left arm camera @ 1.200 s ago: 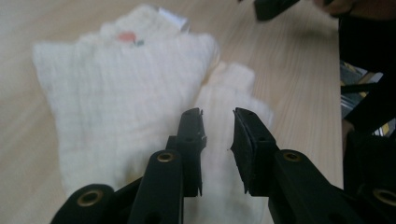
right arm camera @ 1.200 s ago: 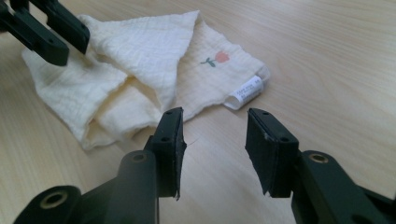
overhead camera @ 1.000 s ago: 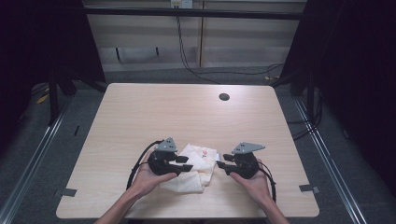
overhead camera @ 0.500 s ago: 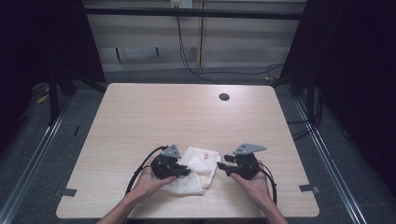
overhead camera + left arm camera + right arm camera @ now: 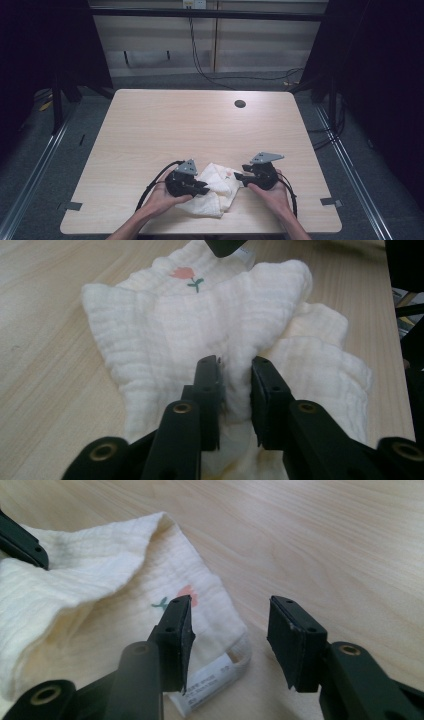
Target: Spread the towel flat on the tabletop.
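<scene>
mid-fold: left tool point(image 5: 235, 371) jaws, just reopening, straddle a ridge of the muslin cloth point(image 5: 165, 325), seemingly unclamped. right tool point(image 5: 227, 617), jaws just widening, hangs empty over the label corner point(image 5: 212, 677); next, regrip.

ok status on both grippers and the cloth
Left gripper jaws just reopened some, a cloth fold between them. Right gripper just opening, over the cloth's tagged corner. Nothing in the way.

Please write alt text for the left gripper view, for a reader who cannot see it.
Two black jaws of the left gripper, slightly apart, straddle a raised fold of a crumpled cream cloth with a small pink flower print, lying on a light wooden table.
</scene>
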`<state>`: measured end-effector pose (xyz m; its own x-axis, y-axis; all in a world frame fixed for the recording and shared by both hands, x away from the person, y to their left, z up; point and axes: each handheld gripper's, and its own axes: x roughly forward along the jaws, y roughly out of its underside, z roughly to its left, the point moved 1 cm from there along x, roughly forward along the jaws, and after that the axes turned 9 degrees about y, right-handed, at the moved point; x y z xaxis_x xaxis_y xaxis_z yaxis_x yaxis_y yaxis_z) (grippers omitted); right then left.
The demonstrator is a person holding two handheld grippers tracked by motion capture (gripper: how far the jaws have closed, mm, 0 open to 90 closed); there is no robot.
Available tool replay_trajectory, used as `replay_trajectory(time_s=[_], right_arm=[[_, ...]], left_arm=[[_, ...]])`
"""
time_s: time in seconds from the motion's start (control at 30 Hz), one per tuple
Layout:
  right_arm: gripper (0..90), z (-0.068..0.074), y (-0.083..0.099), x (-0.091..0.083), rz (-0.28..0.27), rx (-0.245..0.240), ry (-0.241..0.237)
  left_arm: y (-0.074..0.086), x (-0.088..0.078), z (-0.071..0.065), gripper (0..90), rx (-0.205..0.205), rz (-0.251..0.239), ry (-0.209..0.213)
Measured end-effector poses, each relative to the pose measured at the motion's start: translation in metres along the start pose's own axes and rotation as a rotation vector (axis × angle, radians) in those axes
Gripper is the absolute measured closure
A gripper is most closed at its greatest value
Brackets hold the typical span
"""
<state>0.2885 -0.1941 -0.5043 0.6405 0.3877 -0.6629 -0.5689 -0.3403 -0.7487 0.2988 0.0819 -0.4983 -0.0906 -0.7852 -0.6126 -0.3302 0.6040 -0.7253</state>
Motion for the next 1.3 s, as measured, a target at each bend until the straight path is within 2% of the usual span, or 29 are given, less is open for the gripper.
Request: replay_trajectory(time_s=[0.1, 0.23, 0.33, 0.47, 0.5, 0.53, 0.57, 0.6, 0.7, 0.83, 0.9, 0.97, 1.1, 1.23, 1.3], right_arm=[[55.0, -0.003, 0.001, 0.003, 0.015, 0.007, -0.001], [57.8, 0.0, 0.002, 0.005, 0.023, -0.008, -0.018], [61.8, 0.003, 0.003, 0.007, 0.034, -0.019, -0.025], [76.9, 0.005, 0.004, 0.007, 0.034, -0.016, -0.043], [79.9, 0.004, 0.004, 0.007, 0.028, -0.008, -0.05], [83.5, 0.003, 0.002, 0.004, 0.015, 0.032, -0.069], [83.5, 0.003, 0.002, 0.004, 0.015, 0.032, -0.069], [84.1, 0.0, 0.0, -0.001, -0.017, 0.066, -0.1], [85.1, -0.004, -0.003, -0.007, -0.042, 0.082, -0.102], [85.4, -0.008, -0.008, -0.019, -0.08, 0.086, -0.085], [85.4, -0.01, -0.01, -0.024, -0.086, 0.094, -0.077], [85.4, -0.012, -0.009, -0.029, -0.087, 0.082, -0.056], [85.4, -0.016, -0.005, -0.039, -0.093, 0.087, -0.038], [85.5, -0.023, -0.005, -0.048, -0.114, 0.098, -0.022], [85.5, -0.024, -0.005, -0.05, -0.118, 0.099, -0.02]], left_arm=[[-0.002, -0.003, -0.001, 68.1, -0.002, -0.025, -0.007], [-0.005, -0.006, -0.004, 66.9, 0.008, -0.059, -0.018], [-0.006, -0.006, -0.004, 70.1, 0.015, -0.051, -0.02], [-0.004, -0.005, -0.003, 77.6, 0.015, -0.023, -0.031], [-0.004, -0.005, -0.003, 80.5, 0.017, -0.031, -0.029], [-0.004, -0.006, -0.004, 83.9, 0.012, -0.034, -0.032], [-0.005, -0.007, -0.003, 83.9, 0.018, -0.028, -0.037], [-0.005, -0.008, -0.003, 84.0, 0.017, -0.032, -0.041], [-0.006, -0.015, -0.001, 85.1, 0.016, -0.051, -0.053], [-0.006, -0.03, 0.004, 86.5, -0.012, -0.118, -0.083], [-0.005, -0.038, 0.007, 86.6, -0.027, -0.145, -0.109], [-0.002, -0.047, 0.011, 86.8, -0.047, -0.172, -0.133], [0.005, -0.062, 0.021, 87.3, -0.097, -0.228, -0.145], [0.009, -0.068, 0.027, 87.5, -0.126, -0.249, -0.155], [0.012, -0.069, 0.031, 87.5, -0.146, -0.252, -0.146]])
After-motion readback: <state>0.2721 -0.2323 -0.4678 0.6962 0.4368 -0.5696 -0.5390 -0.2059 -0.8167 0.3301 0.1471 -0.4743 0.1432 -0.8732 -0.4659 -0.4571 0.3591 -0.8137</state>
